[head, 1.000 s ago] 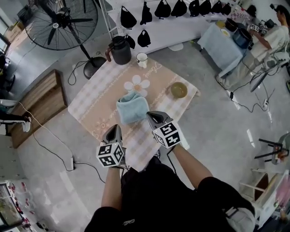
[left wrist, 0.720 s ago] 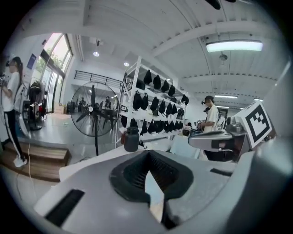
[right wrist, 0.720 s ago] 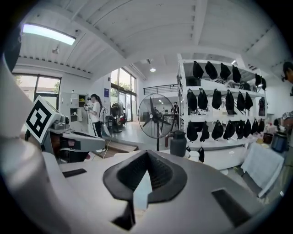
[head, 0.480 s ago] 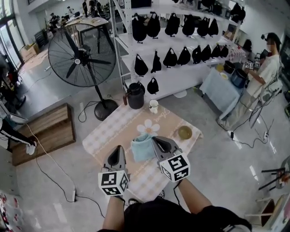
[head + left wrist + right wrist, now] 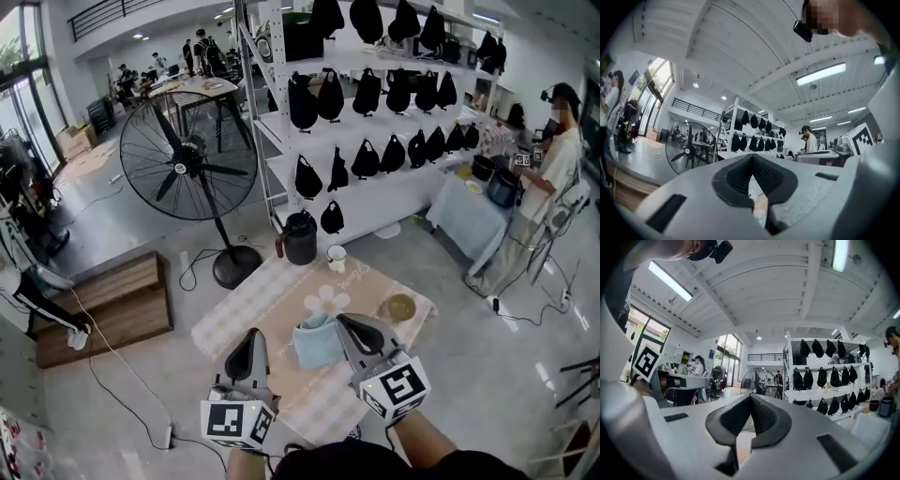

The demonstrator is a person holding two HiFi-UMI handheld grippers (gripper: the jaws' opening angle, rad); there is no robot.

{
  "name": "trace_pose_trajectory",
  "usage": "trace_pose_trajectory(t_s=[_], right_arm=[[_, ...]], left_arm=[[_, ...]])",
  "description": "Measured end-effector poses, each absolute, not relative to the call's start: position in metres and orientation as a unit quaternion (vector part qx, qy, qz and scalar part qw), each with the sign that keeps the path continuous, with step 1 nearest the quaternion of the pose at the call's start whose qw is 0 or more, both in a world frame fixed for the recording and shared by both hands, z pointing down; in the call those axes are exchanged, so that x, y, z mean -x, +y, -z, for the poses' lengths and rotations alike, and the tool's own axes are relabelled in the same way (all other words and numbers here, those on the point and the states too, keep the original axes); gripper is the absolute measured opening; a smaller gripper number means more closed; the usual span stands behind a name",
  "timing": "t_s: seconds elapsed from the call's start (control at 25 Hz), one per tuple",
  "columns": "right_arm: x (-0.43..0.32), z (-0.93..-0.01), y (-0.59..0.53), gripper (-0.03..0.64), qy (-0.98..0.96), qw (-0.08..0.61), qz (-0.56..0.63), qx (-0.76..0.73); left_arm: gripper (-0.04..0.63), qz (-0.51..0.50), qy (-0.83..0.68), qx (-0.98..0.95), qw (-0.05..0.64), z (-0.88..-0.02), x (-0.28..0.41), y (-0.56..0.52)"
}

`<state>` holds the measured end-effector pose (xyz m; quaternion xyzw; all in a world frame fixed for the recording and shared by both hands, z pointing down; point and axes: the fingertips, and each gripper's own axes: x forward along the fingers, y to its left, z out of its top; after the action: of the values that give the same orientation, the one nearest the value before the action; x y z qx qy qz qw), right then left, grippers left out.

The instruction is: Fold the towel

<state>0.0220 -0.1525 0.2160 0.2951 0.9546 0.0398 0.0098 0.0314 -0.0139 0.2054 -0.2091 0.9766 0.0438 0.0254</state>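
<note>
A light-blue towel (image 5: 317, 341) lies folded into a small bundle in the middle of the low pink-checked table (image 5: 234, 314), seen in the head view. My left gripper (image 5: 252, 335) is held high above the table's near edge, left of the towel, jaws shut and empty. My right gripper (image 5: 346, 321) hangs just right of the towel in the picture, also shut with nothing in it. Both point level out into the room: the left gripper view (image 5: 752, 156) and the right gripper view (image 5: 751, 395) show shelves and ceiling beyond closed jaws.
On the table stand a black kettle (image 5: 300, 238), a white mug (image 5: 337, 258) and an olive bowl (image 5: 401, 307). A big floor fan (image 5: 189, 155) is at the left, a shelf of black bags (image 5: 375, 155) behind, a wooden platform (image 5: 103, 305) left, a person (image 5: 553, 159) right.
Both grippers have risen well above the table, staying shut and empty. The head view has tilted up, so the towel and table sit lower in the picture and more of the room shows.
</note>
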Motion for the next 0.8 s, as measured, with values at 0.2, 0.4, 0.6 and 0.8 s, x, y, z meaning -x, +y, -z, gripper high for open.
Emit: trace_pose_trajectory(t_s=[0.2, 0.4, 0.6, 0.8], right_arm=[[-0.022, -0.210, -0.150, 0.002, 0.955, 0.019, -0.044, -0.294], [-0.020, -0.214, -0.150, 0.002, 0.955, 0.018, -0.043, -0.292], [-0.020, -0.205, -0.157, 0.002, 0.957, 0.027, -0.050, -0.284], [-0.023, -0.199, -0.167, 0.001, 0.959, 0.033, -0.055, -0.276]], left_arm=[[0.005, -0.038, 0.978, 0.204, 0.031, -0.202, -0.031, -0.017], [0.005, -0.037, 0.976, 0.211, 0.036, -0.202, -0.026, -0.020], [0.005, -0.036, 0.975, 0.215, 0.037, -0.199, -0.025, -0.024], [0.005, -0.033, 0.977, 0.209, 0.039, -0.196, -0.026, -0.021]])
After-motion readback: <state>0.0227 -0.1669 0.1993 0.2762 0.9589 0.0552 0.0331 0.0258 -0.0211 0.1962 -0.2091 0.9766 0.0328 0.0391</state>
